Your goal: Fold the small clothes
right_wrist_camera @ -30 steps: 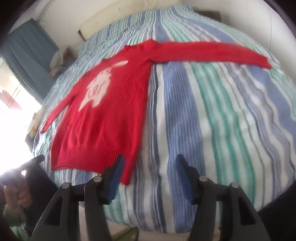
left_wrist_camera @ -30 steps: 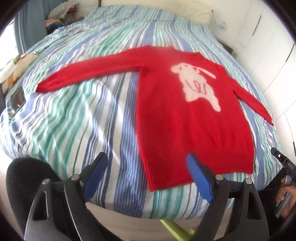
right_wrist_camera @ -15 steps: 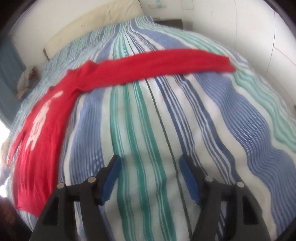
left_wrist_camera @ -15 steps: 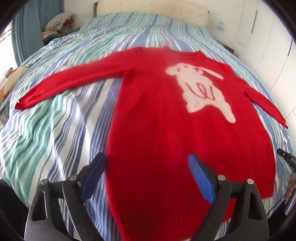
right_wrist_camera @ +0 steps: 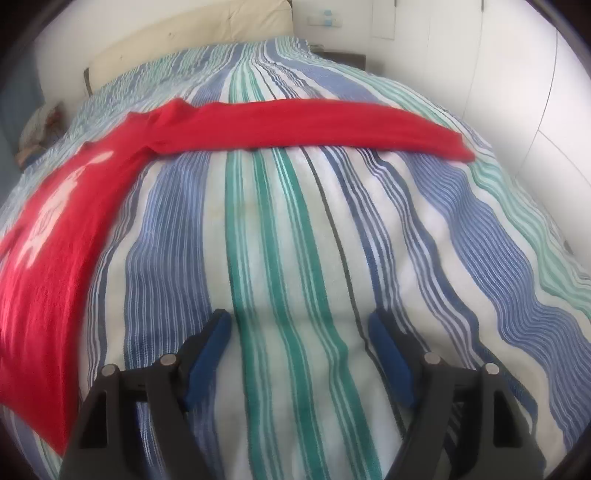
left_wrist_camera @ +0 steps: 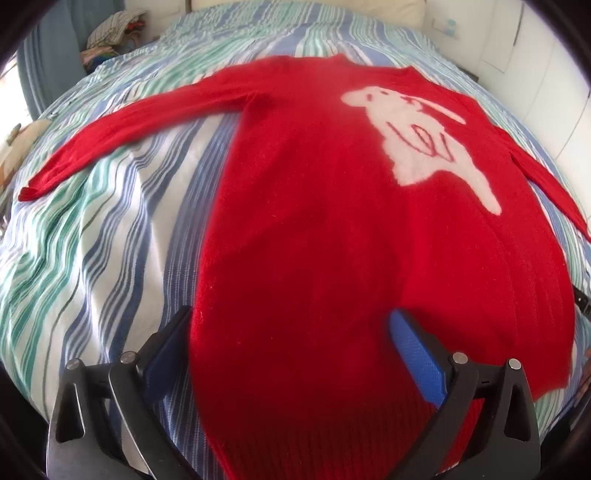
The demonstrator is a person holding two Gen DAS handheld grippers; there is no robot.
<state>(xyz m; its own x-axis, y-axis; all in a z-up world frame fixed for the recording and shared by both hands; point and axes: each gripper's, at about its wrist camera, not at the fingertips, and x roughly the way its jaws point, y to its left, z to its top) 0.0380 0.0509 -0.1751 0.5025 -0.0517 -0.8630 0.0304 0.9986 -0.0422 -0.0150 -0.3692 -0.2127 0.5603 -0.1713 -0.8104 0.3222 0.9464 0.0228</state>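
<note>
A red knitted sweater (left_wrist_camera: 332, 221) with a white rabbit figure (left_wrist_camera: 417, 136) lies flat, front up, on the striped bedspread (left_wrist_camera: 92, 240), both sleeves spread sideways. My left gripper (left_wrist_camera: 291, 325) hovers low over the sweater's lower left part, its jaws opening wide, pads touching nothing. In the right wrist view the sweater's body (right_wrist_camera: 55, 258) is at the left and one sleeve (right_wrist_camera: 314, 125) stretches across the bed ahead. My right gripper (right_wrist_camera: 299, 332) hangs over bare bedspread (right_wrist_camera: 295, 221), short of that sleeve, jaws opening with nothing between them.
A cream headboard (right_wrist_camera: 184, 33) and white cupboard doors (right_wrist_camera: 498, 74) bound the bed. A pile of clothes (left_wrist_camera: 114, 26) lies beyond the bed's far left corner, by a blue curtain (left_wrist_camera: 48, 66).
Both grippers came down and forward over the bed. The left one now sits over the sweater's hem instead of before it. The right one swung right, off the sweater, toward the sleeve. Both jaws widened.
</note>
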